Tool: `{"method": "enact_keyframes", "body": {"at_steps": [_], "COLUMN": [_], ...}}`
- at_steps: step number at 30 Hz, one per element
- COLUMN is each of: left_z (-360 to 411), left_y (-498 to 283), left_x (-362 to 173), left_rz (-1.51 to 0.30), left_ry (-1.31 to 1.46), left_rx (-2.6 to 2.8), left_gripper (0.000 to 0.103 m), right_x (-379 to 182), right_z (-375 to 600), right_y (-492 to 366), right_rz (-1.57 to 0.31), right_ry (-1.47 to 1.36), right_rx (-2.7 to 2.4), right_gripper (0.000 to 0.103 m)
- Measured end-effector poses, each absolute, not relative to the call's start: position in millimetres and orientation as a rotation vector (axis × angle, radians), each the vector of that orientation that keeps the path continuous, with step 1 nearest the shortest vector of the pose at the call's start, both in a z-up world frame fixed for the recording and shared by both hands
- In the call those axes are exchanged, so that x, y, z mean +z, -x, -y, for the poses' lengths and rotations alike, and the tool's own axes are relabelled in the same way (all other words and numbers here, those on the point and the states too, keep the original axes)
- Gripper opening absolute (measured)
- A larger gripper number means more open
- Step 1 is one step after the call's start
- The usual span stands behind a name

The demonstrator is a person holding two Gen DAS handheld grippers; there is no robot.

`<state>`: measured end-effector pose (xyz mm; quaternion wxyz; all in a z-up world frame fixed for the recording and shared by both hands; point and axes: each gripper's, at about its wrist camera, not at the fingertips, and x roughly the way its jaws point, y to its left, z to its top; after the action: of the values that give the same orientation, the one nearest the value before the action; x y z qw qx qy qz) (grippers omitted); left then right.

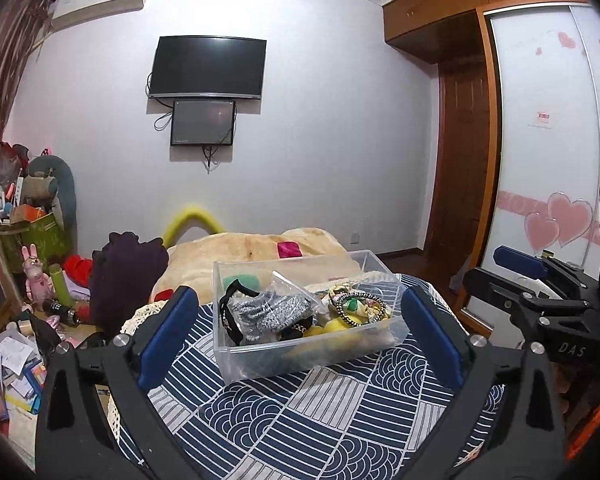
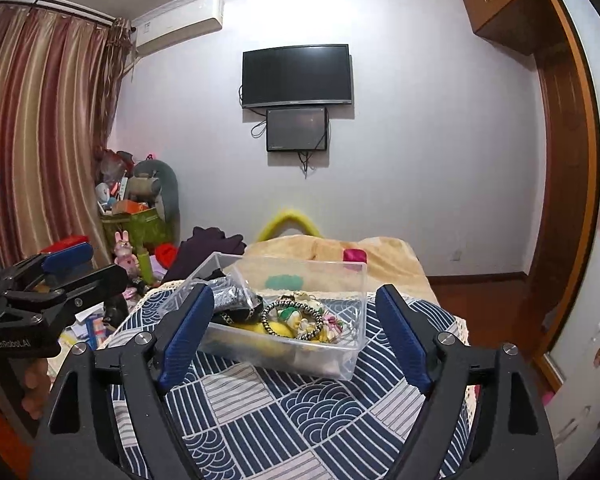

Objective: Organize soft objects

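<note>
A clear plastic bin [image 1: 396, 332] sits on a navy and white patterned cloth [image 1: 300, 412] on the bed. It holds soft items: a grey knit piece [image 1: 268, 308], a braided hair ring [image 1: 356, 308], yellow plush [image 1: 332, 326]. My left gripper [image 1: 300, 332] is open and empty, held just short of the bin. My right gripper [image 2: 296, 332] is open and empty, also in front of the bin [image 2: 352, 344], with the hair ring [image 2: 292, 316] inside. Each gripper shows at the edge of the other's view.
A beige blanket [image 1: 240, 246] with a magenta item [image 1: 288, 249] lies behind the bin. A dark purple garment [image 1: 128, 276] hangs at the bed's left. Cluttered floor and toys [image 1: 36, 276] sit left. A wardrobe [image 1: 548, 140] stands right.
</note>
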<state>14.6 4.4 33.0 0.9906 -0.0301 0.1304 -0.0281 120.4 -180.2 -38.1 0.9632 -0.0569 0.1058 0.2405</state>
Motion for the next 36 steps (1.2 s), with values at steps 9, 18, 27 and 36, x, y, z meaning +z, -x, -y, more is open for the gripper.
{"method": "enact_keyframes", "body": {"at_steps": [9, 18, 27, 36], "left_z": [-3.5, -4.3, -0.7, 0.2], "left_y": [-13.4, -11.8, -12.1, -10.1], "left_x": [28.5, 26.4, 26.1, 27.3], "left_rz": [-0.269, -0.272, -0.268, -0.262], "left_ry": [0.064, 0.070, 0.061, 0.059], "left_rx": [-0.064, -0.062, -0.064, -0.066], "left_gripper": [0.103, 0.103, 0.103, 0.103], "right_x": [-41.3, -40.5, -40.8, -41.4], "right_z": [179.9, 178.1, 180.3, 180.9], "right_y": [-115.2, -114.1, -112.0, -111.5], "right_rz": [-0.214, -0.215, -0.218, -0.220], "right_ry": [0.114, 0.114, 0.112, 0.112], "right_rx": [0.489, 0.491, 0.490, 0.491], "right_gripper": [0.081, 0.081, 0.081, 0.081]}}
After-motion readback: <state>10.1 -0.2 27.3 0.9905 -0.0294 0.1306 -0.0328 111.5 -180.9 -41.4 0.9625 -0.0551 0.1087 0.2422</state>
